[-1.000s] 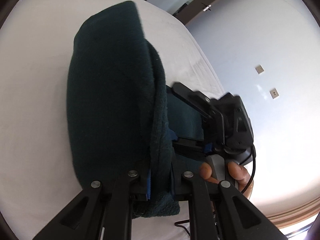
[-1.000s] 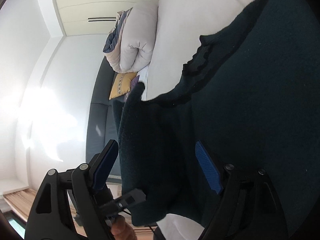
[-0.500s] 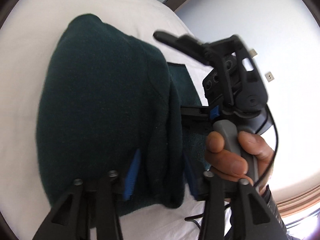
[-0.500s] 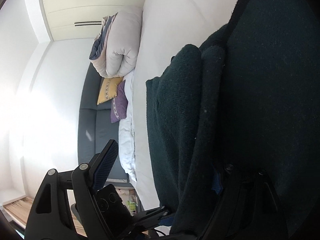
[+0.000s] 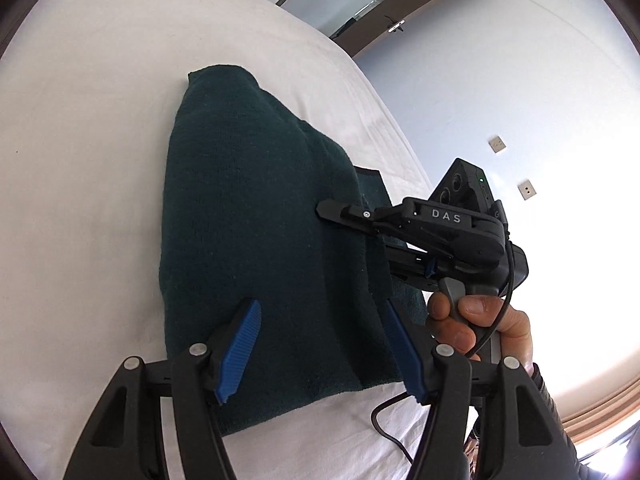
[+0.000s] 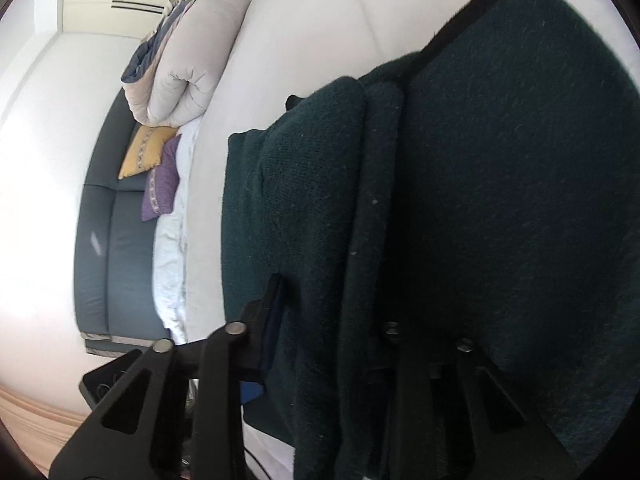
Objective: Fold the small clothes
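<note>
Left claw [image 5: 320,344] gapes wide over the folded green garment [image 5: 248,240]; right claw [image 6: 328,320] clamps its folded layers

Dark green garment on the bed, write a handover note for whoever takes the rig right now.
Left tool: open, above the near edge of the dark green garment, gripping nothing.
Right tool: closed on a folded layer at the garment's right side.
The garment lies on the white bed, one fold laid over.
Left to do: release the right grip, check and finish the fold.
</note>
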The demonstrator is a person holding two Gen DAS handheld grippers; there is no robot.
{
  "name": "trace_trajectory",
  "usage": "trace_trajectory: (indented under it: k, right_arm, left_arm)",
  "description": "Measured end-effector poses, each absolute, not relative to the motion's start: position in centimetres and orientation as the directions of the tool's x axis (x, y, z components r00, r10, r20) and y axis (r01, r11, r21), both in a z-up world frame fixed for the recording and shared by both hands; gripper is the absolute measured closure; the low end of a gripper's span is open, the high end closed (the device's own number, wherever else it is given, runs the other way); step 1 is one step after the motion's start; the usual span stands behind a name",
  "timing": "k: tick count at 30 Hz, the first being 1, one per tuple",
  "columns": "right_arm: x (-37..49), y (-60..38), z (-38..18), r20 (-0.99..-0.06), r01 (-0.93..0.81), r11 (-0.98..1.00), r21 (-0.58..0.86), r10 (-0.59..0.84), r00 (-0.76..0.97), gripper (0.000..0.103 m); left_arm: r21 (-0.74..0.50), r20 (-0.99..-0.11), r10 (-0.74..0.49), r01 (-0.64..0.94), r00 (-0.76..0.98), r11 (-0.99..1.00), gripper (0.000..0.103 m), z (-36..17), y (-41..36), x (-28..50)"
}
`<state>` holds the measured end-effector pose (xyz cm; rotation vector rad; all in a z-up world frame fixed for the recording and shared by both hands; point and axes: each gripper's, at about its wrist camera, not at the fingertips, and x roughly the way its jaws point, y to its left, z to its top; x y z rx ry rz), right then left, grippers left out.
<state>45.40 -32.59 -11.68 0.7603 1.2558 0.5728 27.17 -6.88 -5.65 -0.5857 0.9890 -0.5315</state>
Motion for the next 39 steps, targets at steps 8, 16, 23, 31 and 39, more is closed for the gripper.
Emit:
trace_trajectory:
  k: [8, 16, 23, 31, 39]
  right_arm:
    - [44.0, -36.0, -8.7, -0.668, -0.027, 0.701, 0.712, 0.69, 0.278, 0.091]
    - [43.7, -41.8, -6.9, -0.685, -0.018, 0.726, 0.687, 0.656, 0.317, 0.091]
    - [44.3, -46.1, -8.0, -0.705, 0.029, 0.737, 0.675, 0.633, 0.319, 0.091]
    - [45.3, -47.0, -12.1, -0.654, 0.057, 0.675, 0.736, 0.686, 0.319, 0.086]
    - [40.7, -48.5, -9.1, -0.685, 0.057, 0.723, 0.688, 0.623, 0.378, 0.077]
  left_arm:
    - [-0.656, -0.593, -0.657, 0.193, 0.465, 0.73, 0.037, -4.2, -6.6, 26.8]
    - [-0.609, -0.607, -0.663, 0.279, 0.438, 0.742, 0.035, -3.5, -10.4, 27.3]
    - [-0.582, -0.632, -0.653, 0.3, 0.417, 0.755, 0.035, -4.0, -12.2, 27.4]
    - [-0.563, -0.682, -0.625, 0.271, 0.38, 0.78, 0.035, -6.6, -12.8, 27.7]
    - [-0.531, -0.718, -0.591, 0.259, 0.368, 0.807, 0.044, -7.8, -12.7, 27.6]
